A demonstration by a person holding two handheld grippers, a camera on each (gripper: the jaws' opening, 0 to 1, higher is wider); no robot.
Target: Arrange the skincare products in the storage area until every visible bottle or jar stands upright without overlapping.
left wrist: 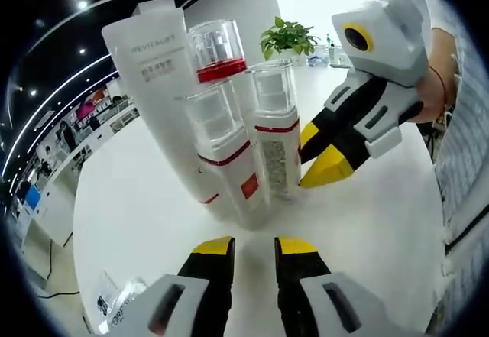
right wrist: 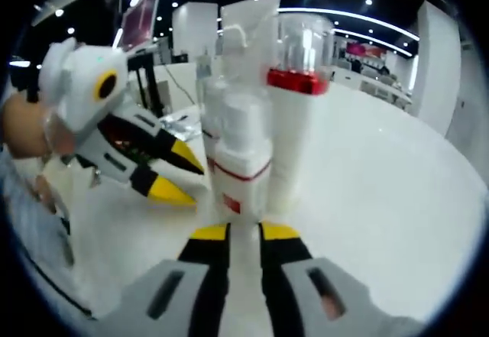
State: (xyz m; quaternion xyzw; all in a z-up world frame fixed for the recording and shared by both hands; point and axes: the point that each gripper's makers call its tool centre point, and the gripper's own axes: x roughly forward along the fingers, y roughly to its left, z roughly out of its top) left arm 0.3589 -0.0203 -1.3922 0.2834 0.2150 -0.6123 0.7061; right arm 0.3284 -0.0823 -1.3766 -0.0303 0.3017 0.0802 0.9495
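Both claws are facing the cluster from opposite sides. Our left gripper (left wrist: 254,251) is standing slightly parted and holding nothing, and our right gripper (right wrist: 244,234) likewise. Between them, on the white table (left wrist: 382,215), the skincare bottles (left wrist: 229,153) are standing upright, long axes vertical, touching one another, with a tall tube (left wrist: 157,69) behind them in the left gripper view. We are judging the right gripper nearer — its tips nearly touching a bottle.

The white tube (right wrist: 252,16) hides behind nearer bottles (right wrist: 243,153); label print on the small bottle (left wrist: 276,161) blurs, and background shelves (left wrist: 84,115) stay indistinct.
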